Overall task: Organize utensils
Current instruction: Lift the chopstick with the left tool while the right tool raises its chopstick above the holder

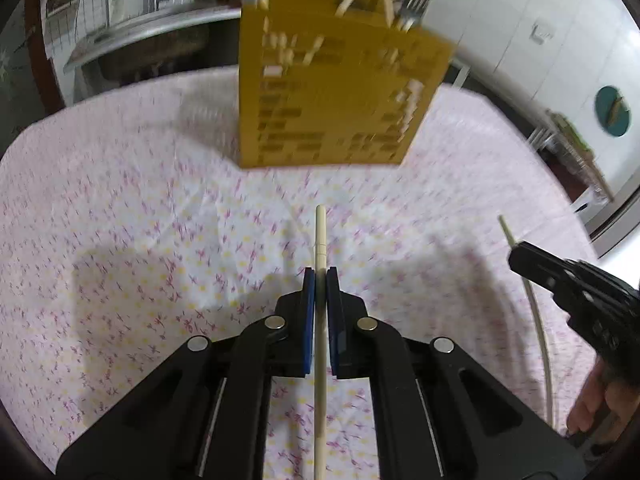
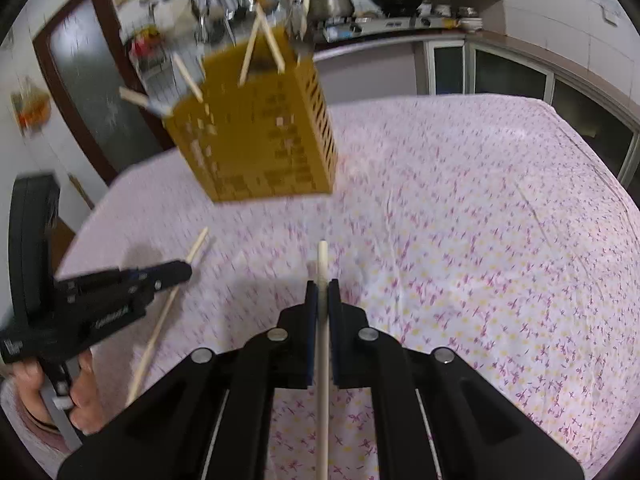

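Note:
A yellow slotted utensil holder (image 1: 340, 80) stands on the floral tablecloth (image 1: 120, 220) and holds several chopsticks and forks; it also shows in the right wrist view (image 2: 260, 136). My left gripper (image 1: 320, 276) is shut on a pale wooden chopstick (image 1: 320, 232) that points toward the holder. My right gripper (image 2: 322, 288) is shut on another wooden chopstick (image 2: 322, 260), also pointing toward the holder. Each gripper shows in the other's view, the right one (image 1: 520, 256) at the right, the left one (image 2: 180, 272) at the left, each with its chopstick.
A kitchen counter with pots and a stove (image 2: 380, 12) runs behind the table. A dark door (image 2: 92, 92) is at the far left. White cabinets (image 1: 540, 40) stand to the right. The tablecloth spreads wide around the holder.

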Demonstrator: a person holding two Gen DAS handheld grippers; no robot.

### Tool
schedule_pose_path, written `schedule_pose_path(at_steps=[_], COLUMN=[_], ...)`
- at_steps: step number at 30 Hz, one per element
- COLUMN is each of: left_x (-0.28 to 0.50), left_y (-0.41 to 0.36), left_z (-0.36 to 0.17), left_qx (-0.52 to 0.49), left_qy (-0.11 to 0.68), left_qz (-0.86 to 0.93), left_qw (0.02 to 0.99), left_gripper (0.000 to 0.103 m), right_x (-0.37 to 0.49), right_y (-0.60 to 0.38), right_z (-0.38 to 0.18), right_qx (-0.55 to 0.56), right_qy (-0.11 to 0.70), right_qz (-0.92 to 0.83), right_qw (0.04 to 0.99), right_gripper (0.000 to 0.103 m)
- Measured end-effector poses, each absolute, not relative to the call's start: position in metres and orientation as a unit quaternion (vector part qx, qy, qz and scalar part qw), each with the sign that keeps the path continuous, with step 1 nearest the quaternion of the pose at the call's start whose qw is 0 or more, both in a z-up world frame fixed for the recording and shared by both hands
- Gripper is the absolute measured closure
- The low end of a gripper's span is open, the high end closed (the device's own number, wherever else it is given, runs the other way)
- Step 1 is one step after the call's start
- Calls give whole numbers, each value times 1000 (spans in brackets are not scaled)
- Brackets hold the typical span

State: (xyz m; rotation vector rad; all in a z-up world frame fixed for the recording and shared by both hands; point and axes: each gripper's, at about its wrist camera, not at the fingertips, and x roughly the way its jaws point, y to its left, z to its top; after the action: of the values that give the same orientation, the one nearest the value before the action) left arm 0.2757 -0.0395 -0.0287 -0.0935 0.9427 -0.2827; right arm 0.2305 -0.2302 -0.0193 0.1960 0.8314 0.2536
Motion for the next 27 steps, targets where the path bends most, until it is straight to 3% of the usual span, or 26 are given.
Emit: schedule_pose_path(at_steps=[10,27], left_x=[247,239], left_y=[-24,-11], left_z=[28,91], left_qx=[-73,-71], left_qy=[348,250], left_qz=[-161,-170], left_qw=[921,951], left_gripper=[99,99], right_x=[214,207], right_y=[-247,-235], right_z=[21,71], right_qx=[158,129], right_qy=[273,135], right_qz=[144,150], right_qw=[938,971], right_gripper=[97,97])
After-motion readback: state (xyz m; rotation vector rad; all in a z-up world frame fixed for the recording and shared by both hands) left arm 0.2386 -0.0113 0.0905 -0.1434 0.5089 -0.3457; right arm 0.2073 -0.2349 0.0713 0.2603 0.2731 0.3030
